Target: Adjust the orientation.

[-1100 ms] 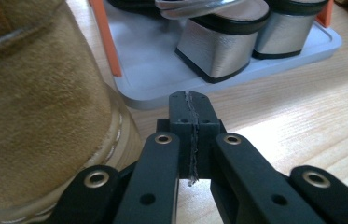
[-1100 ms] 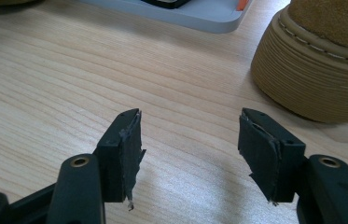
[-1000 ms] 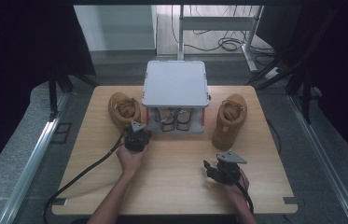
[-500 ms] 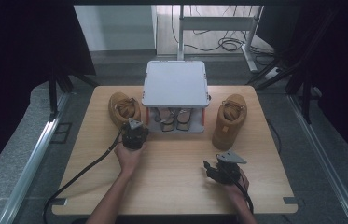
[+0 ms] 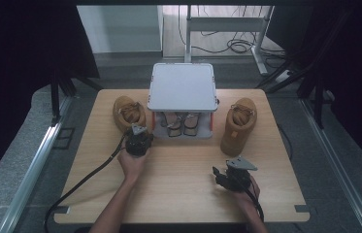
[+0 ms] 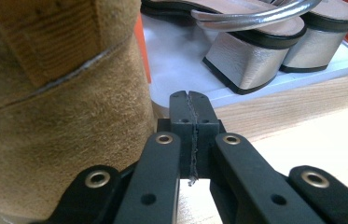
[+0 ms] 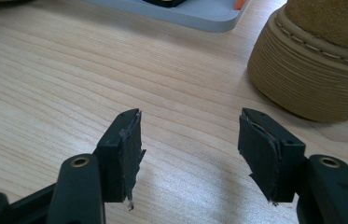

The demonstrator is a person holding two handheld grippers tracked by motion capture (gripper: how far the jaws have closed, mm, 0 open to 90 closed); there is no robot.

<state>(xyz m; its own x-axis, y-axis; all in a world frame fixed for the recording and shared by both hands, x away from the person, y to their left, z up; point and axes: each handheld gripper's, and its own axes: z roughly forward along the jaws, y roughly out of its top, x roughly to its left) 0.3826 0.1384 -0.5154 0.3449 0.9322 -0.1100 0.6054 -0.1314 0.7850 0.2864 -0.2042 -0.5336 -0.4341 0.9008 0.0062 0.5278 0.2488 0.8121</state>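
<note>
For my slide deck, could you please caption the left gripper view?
Shut left gripper beside a tan suede boot, silver block-heeled sandals on the grey rack behind.

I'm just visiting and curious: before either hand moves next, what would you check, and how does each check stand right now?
1. Left gripper jaws shut, nothing between them: ok.
2. Left gripper beside the left boot, touching or apart: cannot tell.
3. Right gripper jaws open and empty over the table: ok.
4. Right boot upright beside the shoe rack: ok.
5. Silver sandals on the rack's lower shelf, space beside them: cannot tell.
</note>
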